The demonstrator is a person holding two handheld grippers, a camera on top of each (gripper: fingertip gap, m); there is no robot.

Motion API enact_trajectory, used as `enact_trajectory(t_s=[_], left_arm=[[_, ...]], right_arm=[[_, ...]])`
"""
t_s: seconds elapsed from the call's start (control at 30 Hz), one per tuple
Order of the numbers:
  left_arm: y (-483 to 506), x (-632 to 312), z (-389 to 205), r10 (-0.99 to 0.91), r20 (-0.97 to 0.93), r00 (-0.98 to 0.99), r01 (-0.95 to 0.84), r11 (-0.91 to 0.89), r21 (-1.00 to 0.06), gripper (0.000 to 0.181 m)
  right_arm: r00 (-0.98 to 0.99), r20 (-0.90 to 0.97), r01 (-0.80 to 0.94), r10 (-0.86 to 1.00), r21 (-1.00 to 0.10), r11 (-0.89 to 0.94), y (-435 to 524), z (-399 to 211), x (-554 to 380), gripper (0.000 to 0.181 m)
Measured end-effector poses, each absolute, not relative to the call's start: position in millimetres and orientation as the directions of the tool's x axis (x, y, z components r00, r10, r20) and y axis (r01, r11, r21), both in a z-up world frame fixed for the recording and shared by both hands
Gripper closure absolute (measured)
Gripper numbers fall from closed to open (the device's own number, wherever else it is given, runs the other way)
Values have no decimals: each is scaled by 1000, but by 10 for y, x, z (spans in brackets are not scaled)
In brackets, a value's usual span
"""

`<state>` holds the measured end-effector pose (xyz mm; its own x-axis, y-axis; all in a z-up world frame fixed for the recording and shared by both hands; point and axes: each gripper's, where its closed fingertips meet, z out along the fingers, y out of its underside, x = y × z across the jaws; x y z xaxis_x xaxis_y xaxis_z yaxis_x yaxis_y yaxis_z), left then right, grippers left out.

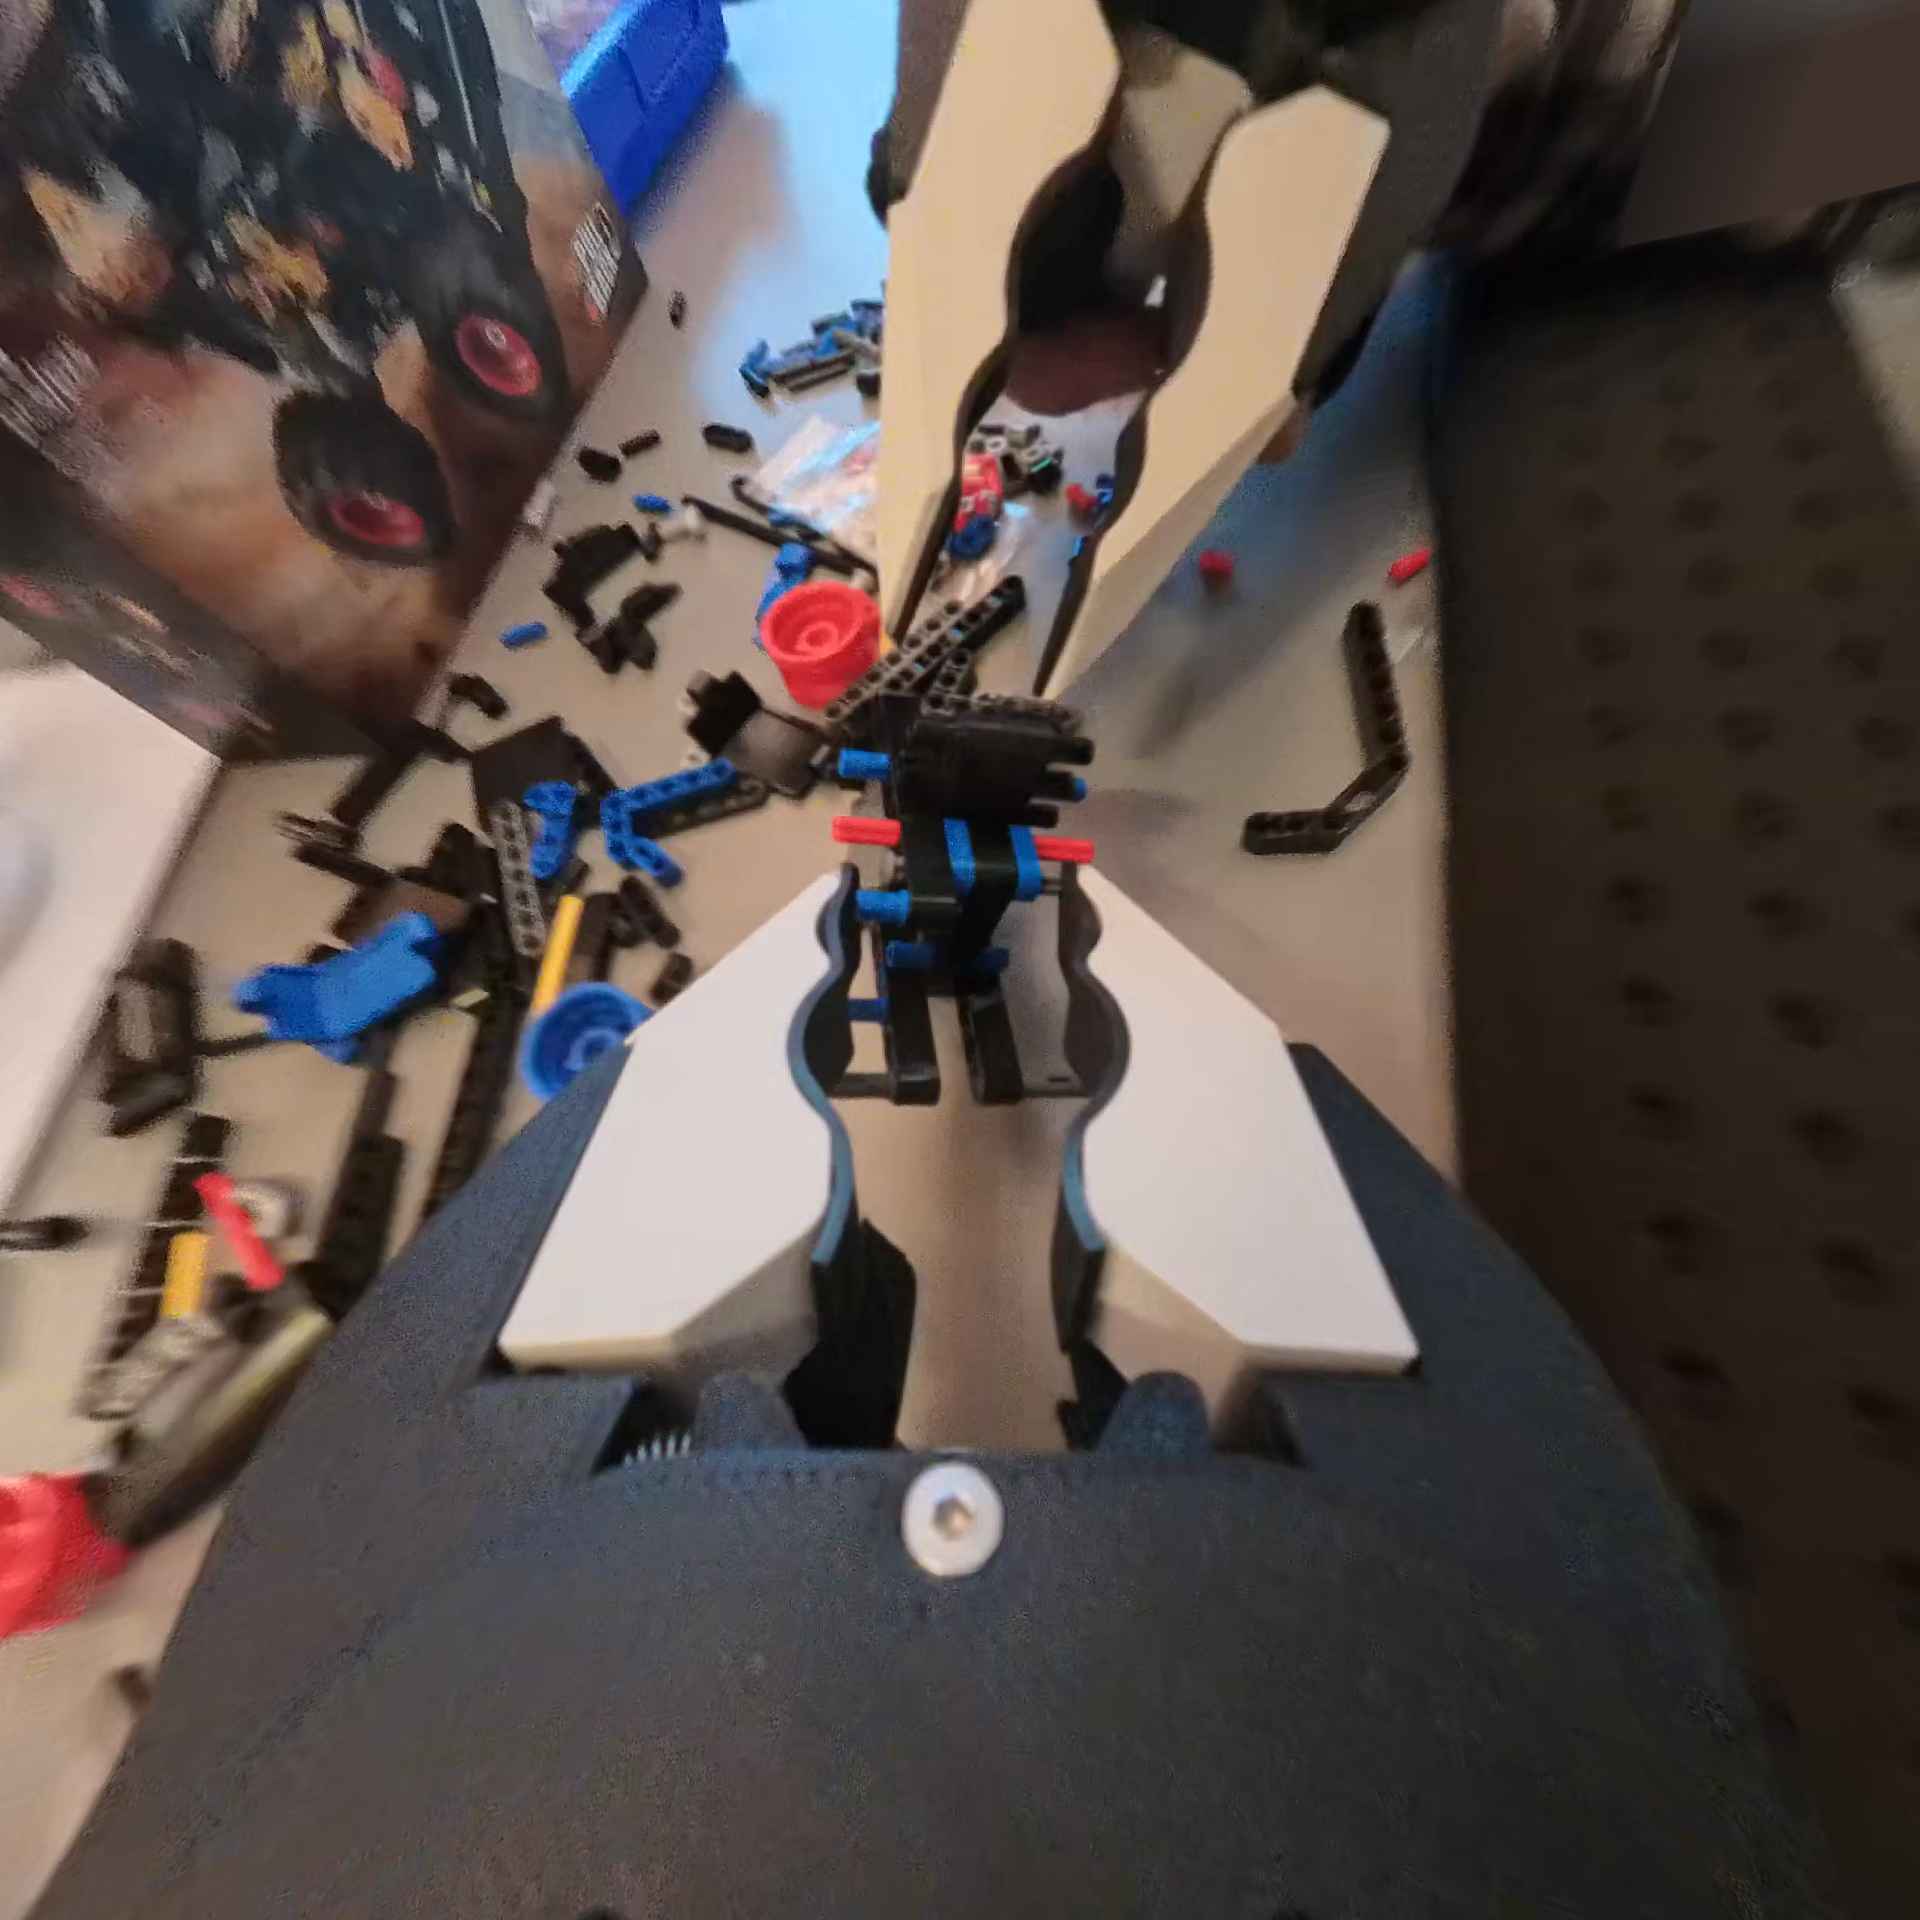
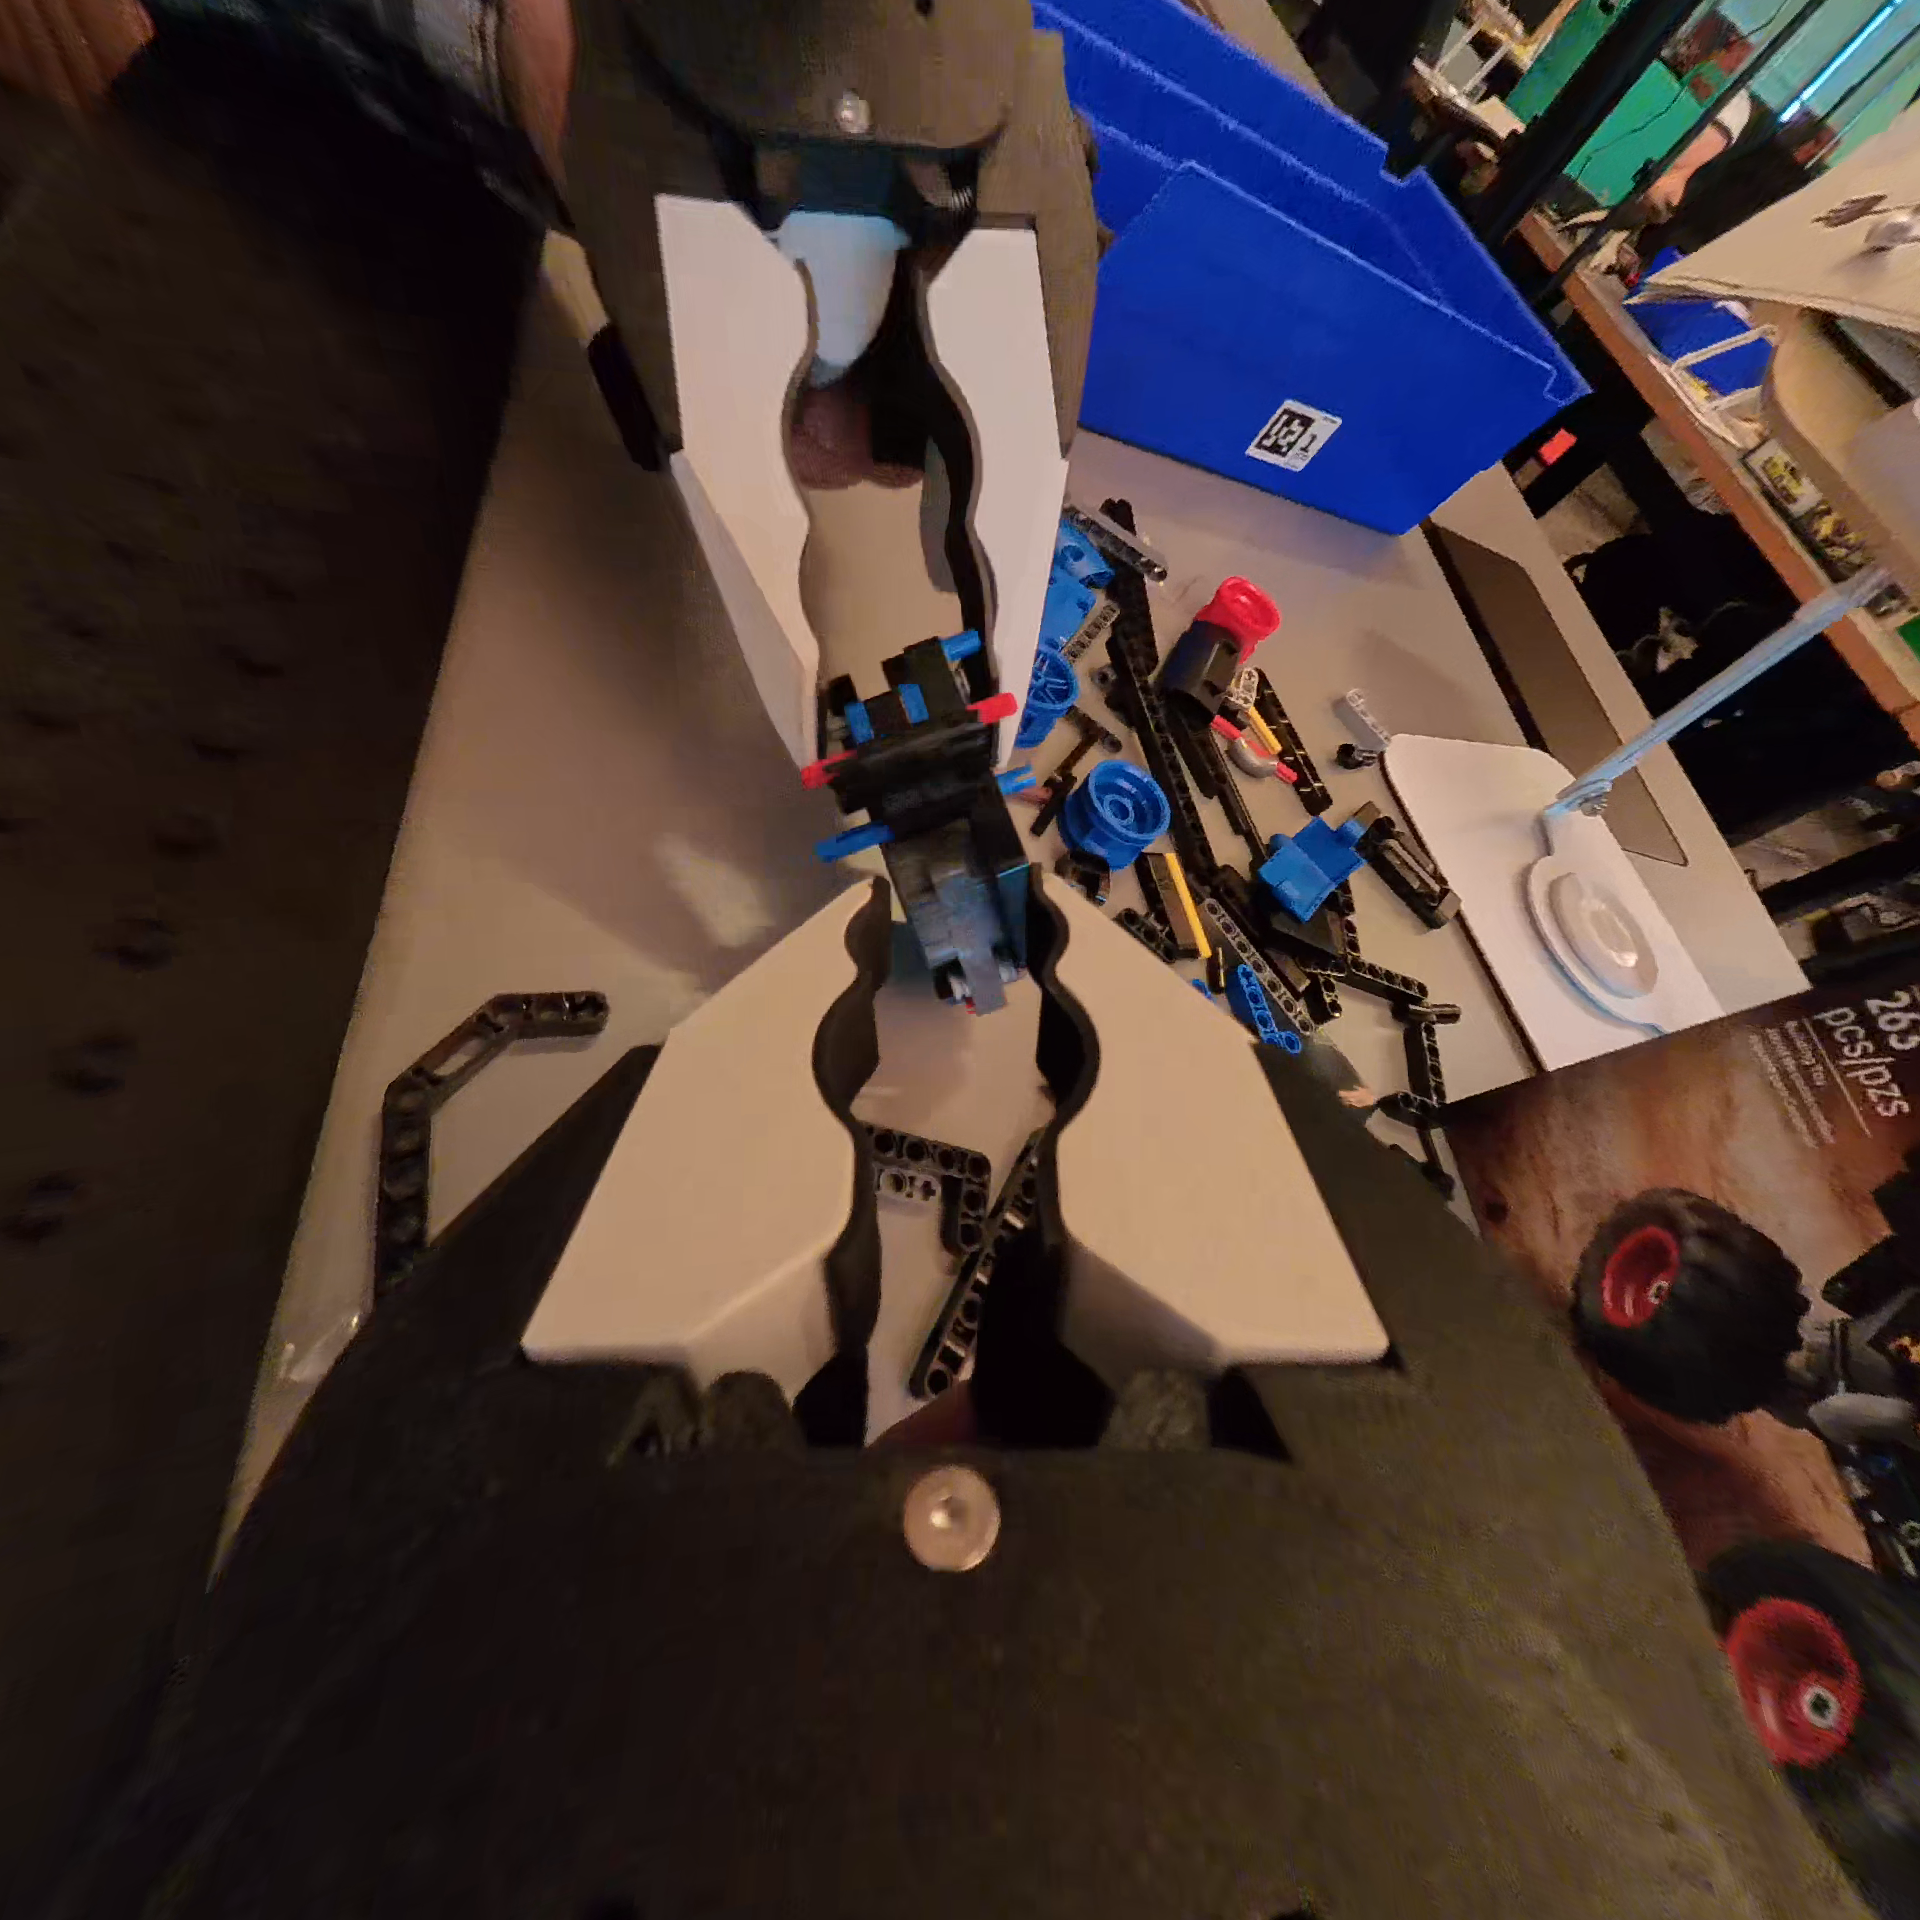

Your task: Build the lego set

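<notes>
- Grey tabletop [image 1: 1226, 727] runs between a dark perforated panel [image 1: 1683, 935] on one side and the set's printed box [image 1: 260, 343] on the other; blue bins [image 2: 1299, 343] stand at the far end, with a white pad [image 2: 1475, 831] near them.
- Open room: only the bare strip beside the perforated panel, where a lone bent black beam [image 1: 1351, 748] lies. The rest of the table is strewn with loose parts, so there is little room to sweep sideways.
- Lego assembly [image 1: 966, 883], black with blue pins and red axle ends, is held off the table between both tools.
- Left gripper [image 1: 961, 904] is clamped on the assembly's lower legs.
- Right gripper [image 2: 956, 914] pinches the opposite end; the two point at each other, tips nearly meeting.
- Risk: pushing or twisting from both ends could pop a pin joint or splay the legs.
- Risk: a slip would drop the piece into the clutter below, by the red hub [image 1: 821, 644] and blue hub [image 2: 1117, 816].
- Risk: the protruding red axle ends could catch on a finger and slide out.
- Motion blur hides the exact contact points.
</notes>
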<state>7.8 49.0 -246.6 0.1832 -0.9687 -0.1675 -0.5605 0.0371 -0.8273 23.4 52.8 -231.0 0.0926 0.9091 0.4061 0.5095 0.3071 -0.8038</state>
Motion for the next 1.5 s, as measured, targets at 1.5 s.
enact_trajectory(t_s=[1.5], left_arm=[[842, -166, -2257, -961, -15, 278, -555, -147, -819, 127]], right_arm=[[374, 289, 381, 881, -914, 139, 1008, -1953, 560, 144]])
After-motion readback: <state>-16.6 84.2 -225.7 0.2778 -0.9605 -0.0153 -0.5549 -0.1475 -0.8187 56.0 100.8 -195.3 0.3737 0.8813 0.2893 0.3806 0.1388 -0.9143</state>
